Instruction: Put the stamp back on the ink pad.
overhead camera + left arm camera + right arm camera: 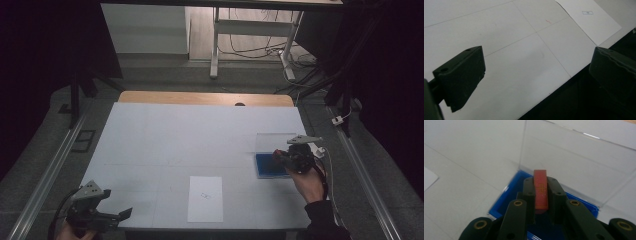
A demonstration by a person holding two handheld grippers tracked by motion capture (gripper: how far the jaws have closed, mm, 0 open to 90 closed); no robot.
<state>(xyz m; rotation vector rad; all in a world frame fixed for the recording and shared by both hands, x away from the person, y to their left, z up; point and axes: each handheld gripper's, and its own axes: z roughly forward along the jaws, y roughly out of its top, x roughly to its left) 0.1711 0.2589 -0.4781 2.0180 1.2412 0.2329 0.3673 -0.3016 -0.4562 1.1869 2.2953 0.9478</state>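
Observation:
A flat red block (pixel 540 191) with gold markings stands on edge between the jaws of my right gripper (pixel 540 185), which is shut on it. It hangs over a blue box (pixel 509 195) with a clear upright lid (pixel 574 162). From above, that right gripper (pixel 281 157) sits over the blue box (pixel 265 166) at the table's right side, the clear lid (pixel 272 141) standing behind it. My left gripper (pixel 117 216) rests at the near left corner of the table. Its jaws stand wide apart with nothing between them, and one black fingertip (pixel 461 75) shows over the white surface.
A white sheet of paper (pixel 205 198) with a small printed mark lies near the table's front edge, also seen as the paper (pixel 589 20) beyond the left jaws. The white table (pixel 190 140) has thin pencil lines. A wooden strip (pixel 205 98) runs along its far edge.

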